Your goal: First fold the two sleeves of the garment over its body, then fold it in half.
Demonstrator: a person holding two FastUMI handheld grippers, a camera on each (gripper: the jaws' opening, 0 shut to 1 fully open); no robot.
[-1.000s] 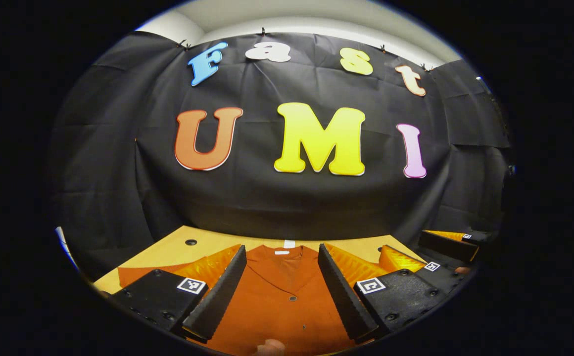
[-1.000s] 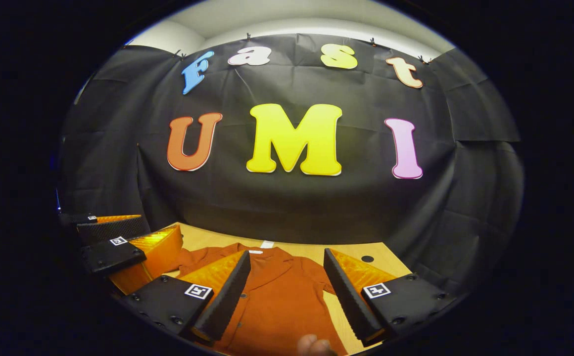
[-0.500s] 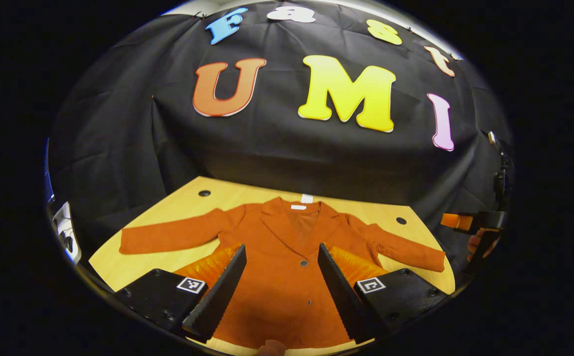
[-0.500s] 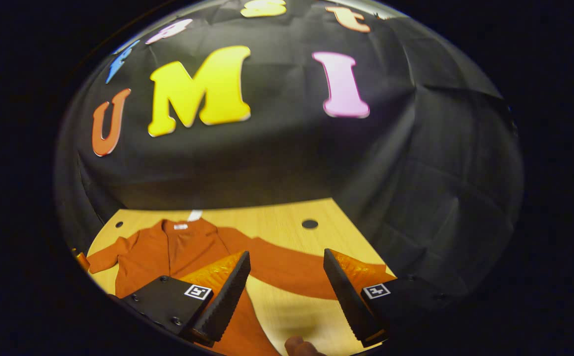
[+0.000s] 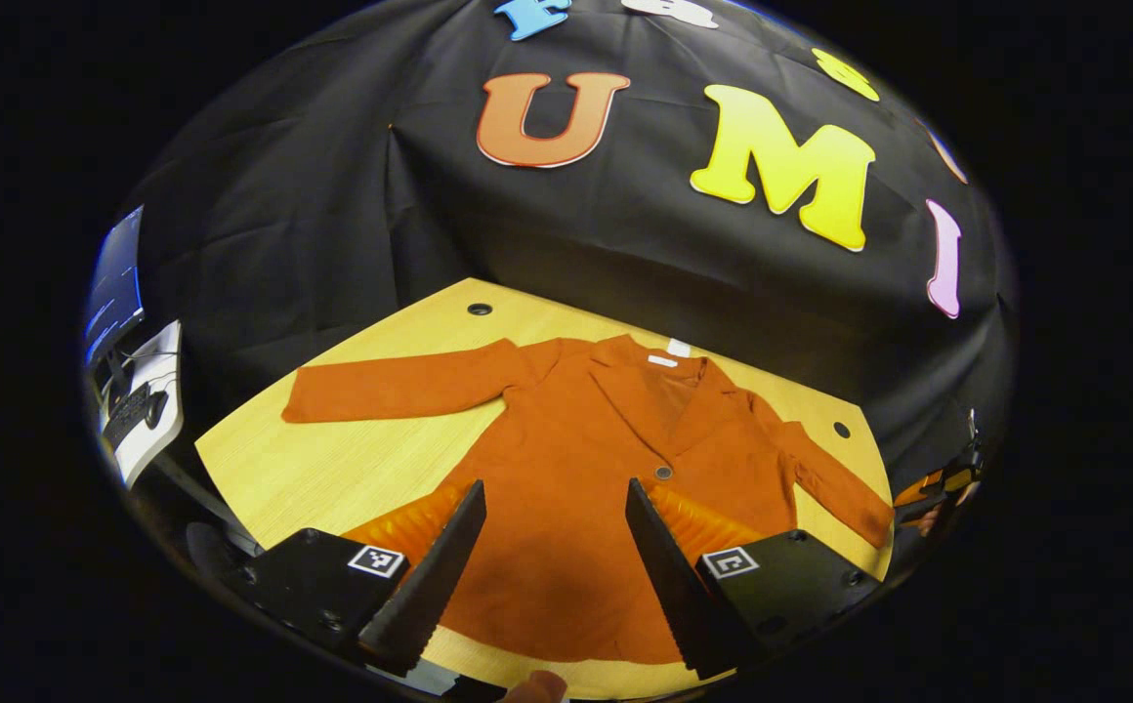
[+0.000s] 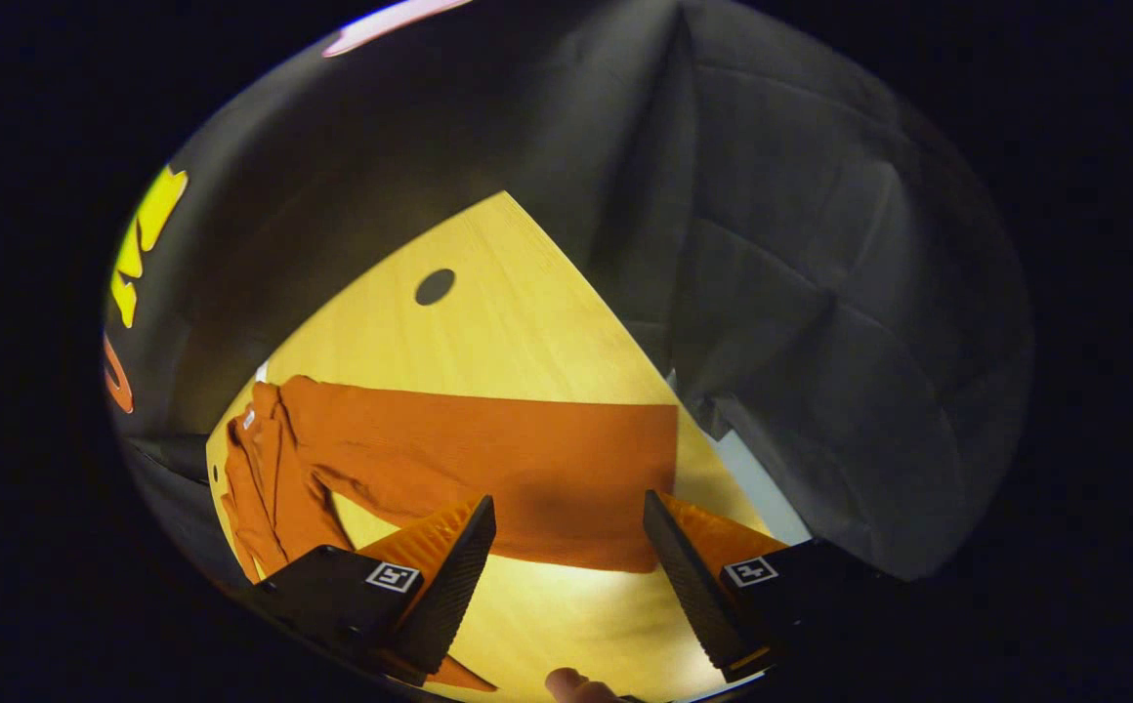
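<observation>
An orange jacket (image 5: 586, 469) lies flat and face up on the wooden table (image 5: 332, 469), both sleeves spread out. In the left gripper view its left sleeve (image 5: 391, 386) stretches toward the table's left side, and my left gripper (image 5: 552, 566) hovers open above the jacket's lower body. In the right gripper view the right sleeve (image 6: 488, 464) lies straight across the table, its cuff near the table's right edge. My right gripper (image 6: 566, 586) is open just above that sleeve near the cuff, holding nothing. The right gripper (image 5: 933, 488) also appears small at the far right of the left gripper view.
Black cloth walls close the booth behind and to the right of the table. Cable holes (image 5: 480, 309) (image 6: 435, 286) sit in the table's far corners. A screen and desk items (image 5: 127, 371) stand beyond the table's left edge. A fingertip (image 6: 576, 686) shows at the bottom.
Both grippers tilted downward. The left one swung left over the jacket's body. The right one swung right and came down over the right sleeve's cuff. Both stayed open.
</observation>
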